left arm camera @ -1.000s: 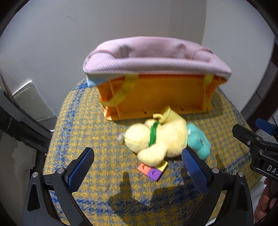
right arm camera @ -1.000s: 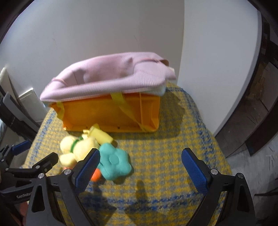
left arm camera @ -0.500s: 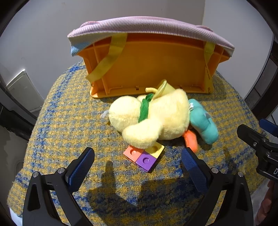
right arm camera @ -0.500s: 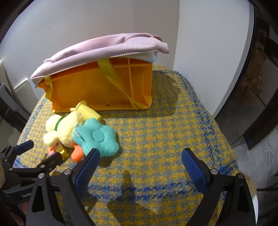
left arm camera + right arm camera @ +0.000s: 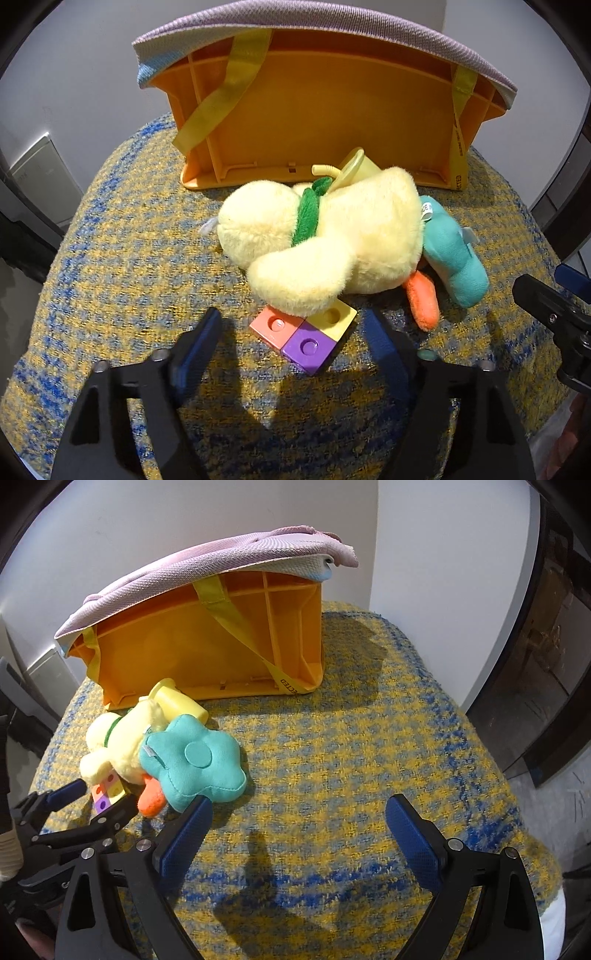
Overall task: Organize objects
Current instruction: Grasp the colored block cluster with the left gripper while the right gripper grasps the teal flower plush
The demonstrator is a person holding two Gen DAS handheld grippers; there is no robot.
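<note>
The left gripper (image 5: pixel 295 332) has just been closing; its narrowed fingers flank the block cluster (image 5: pixel 304 334) without touching. The right gripper (image 5: pixel 299 834) fingers stand wide, the teal flower (image 5: pixel 195 762) beside the left one.

A home, by the look of it. Soft toys (image 5: pixel 325 240) and toy blocks (image 5: pixel 303 330) lie on a woven yellow-and-blue cover (image 5: pixel 351 746). An orange crate (image 5: pixel 325 118) stands against plain white walls (image 5: pixel 147 535).

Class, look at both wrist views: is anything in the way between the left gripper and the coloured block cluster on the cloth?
Nothing stands between them. The left gripper, whose jaws have just been closing, straddles the block cluster without visibly pressing it. However, the yellow plush duck rests its wing on the cluster's far edge, so lifting the blocks would probably disturb the duck.
</note>
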